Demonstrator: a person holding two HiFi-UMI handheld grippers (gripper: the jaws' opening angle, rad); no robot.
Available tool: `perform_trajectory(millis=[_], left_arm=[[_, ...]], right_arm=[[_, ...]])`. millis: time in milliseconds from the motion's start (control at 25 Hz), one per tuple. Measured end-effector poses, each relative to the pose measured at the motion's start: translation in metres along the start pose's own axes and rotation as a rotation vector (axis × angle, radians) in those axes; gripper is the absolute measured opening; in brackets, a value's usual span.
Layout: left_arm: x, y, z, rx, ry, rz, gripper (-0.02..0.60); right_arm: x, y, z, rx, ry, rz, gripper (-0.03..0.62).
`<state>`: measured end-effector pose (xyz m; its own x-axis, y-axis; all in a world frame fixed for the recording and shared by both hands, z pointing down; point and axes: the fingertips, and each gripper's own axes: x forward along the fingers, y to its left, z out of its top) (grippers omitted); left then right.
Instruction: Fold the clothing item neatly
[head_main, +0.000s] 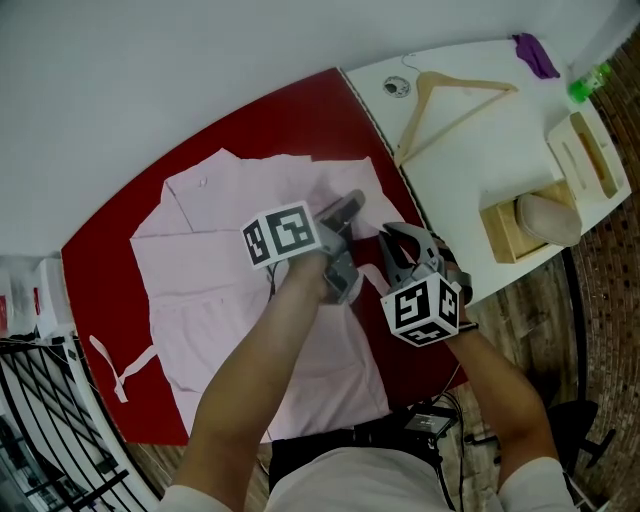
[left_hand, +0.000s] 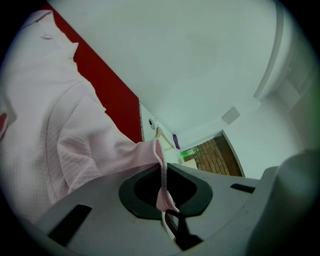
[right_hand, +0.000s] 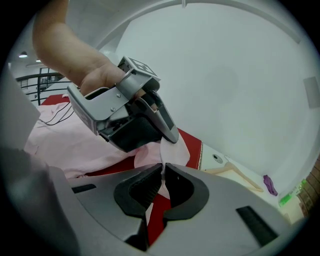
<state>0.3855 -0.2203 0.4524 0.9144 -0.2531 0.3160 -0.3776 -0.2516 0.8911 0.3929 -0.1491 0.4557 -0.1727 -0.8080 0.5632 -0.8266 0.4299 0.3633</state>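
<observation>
Red tabletop (head_main: 290, 115) bearing pink shirt (head_main: 190, 290); white wall (head_main: 200, 60).

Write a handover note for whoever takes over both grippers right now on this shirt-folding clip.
Left gripper: shut on an edge of the pale pink fabric shirt, held raised.
Right gripper: shut on the same edge, close beside the left.
Shirt: otherwise spread flat on the red table cover.
Done: edge pinched by both grippers; no finished fold visible.
Left: probably carry that edge across the shirt, lay it down, then complete the remaining folds.
</observation>
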Motion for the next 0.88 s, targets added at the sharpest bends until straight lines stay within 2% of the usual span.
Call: perform_trajectory(millis=[320, 880], left_arm=[[-0.039, -0.023, 0.03, 0.146, 0.046, -0.037, 0.015], [-0.122, -0.009, 0.062, 0.185, 0.093, -0.048, 0.015]], right_arm=[[-0.003, 0.021, 0.053, 0.022, -0.055, -0.033, 0.032], [0.009, 0.086, 0.128, 0.019, -0.084, -0.022, 0.032]])
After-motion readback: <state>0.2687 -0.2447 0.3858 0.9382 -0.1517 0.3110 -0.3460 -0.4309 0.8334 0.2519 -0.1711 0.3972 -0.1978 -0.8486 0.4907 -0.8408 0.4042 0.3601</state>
